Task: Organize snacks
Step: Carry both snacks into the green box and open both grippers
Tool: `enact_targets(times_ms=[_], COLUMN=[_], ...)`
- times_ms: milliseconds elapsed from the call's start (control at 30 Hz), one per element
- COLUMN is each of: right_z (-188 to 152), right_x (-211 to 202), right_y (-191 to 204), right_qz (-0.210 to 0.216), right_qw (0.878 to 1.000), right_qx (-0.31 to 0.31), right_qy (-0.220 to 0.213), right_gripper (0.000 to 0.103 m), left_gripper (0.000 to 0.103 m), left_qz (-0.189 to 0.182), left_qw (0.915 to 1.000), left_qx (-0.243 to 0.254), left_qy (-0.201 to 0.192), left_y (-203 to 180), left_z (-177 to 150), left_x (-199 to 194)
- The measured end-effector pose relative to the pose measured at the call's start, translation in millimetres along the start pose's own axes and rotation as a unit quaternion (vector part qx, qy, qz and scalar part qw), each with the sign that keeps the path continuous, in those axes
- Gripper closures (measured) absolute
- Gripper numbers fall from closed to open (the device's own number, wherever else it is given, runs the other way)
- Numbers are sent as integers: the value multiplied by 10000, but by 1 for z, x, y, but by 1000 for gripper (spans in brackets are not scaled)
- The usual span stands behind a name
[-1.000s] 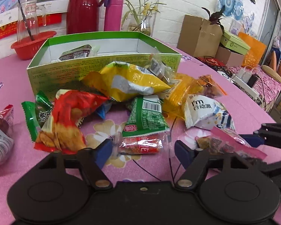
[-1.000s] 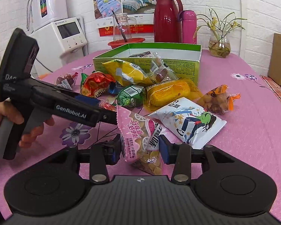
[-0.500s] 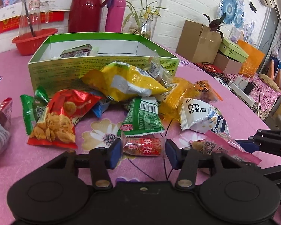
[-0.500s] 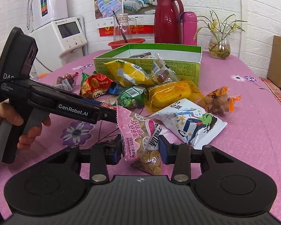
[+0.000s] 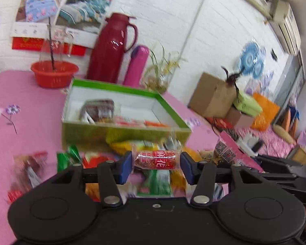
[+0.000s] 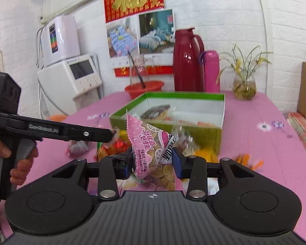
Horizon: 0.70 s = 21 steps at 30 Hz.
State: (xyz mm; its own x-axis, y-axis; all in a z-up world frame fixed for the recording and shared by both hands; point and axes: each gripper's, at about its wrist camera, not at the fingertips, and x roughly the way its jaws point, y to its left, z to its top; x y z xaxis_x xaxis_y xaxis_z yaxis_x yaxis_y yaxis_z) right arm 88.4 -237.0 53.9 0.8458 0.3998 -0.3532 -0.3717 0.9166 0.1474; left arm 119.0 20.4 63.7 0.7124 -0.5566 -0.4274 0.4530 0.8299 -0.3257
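Green-rimmed box [image 5: 174, 112] lies ahead of both: the left hand-held gripper [image 5: 156, 160] clamps a red snack packet [image 5: 157, 160] crosswise by its ends, the right hand-held gripper [image 6: 152, 160] pinches a pink snack bag [image 6: 148, 143] upright, short of the box's near wall

Both grippers are matte black: the left gripper [image 5: 156, 164] and right gripper [image 6: 152, 162] each carry blue pads [image 5: 125, 166] on linkage bars with silver screws, round discs flanking a ribbed body, white lettering along the left one's side.
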Motion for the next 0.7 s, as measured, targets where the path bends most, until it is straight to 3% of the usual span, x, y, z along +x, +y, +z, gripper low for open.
enact_targets(times_ms=[267,600,667,700], right_z=[34,40,36,35], right_x=[57,118,132,137], right_y=[-23,-39,-39,-39], right_qz=[-178,-525,-543,-601], right_qw=[9989,9983,9984,9979], right_qx=[429,240,58,-52], right_qy=[-87,69,173,224], right_gripper=[36,34,27,23], left_gripper=[66,62,54,26], left_qz=[458,715,719,724], left_qw=[9986,9970,9970,9970], left_qx=[-153,-282,-249,-225], left_qy=[-204,51,116,132], left_y=[22,52,55,56], left_z=[44,58,56,54], left_x=[27,83,92,95])
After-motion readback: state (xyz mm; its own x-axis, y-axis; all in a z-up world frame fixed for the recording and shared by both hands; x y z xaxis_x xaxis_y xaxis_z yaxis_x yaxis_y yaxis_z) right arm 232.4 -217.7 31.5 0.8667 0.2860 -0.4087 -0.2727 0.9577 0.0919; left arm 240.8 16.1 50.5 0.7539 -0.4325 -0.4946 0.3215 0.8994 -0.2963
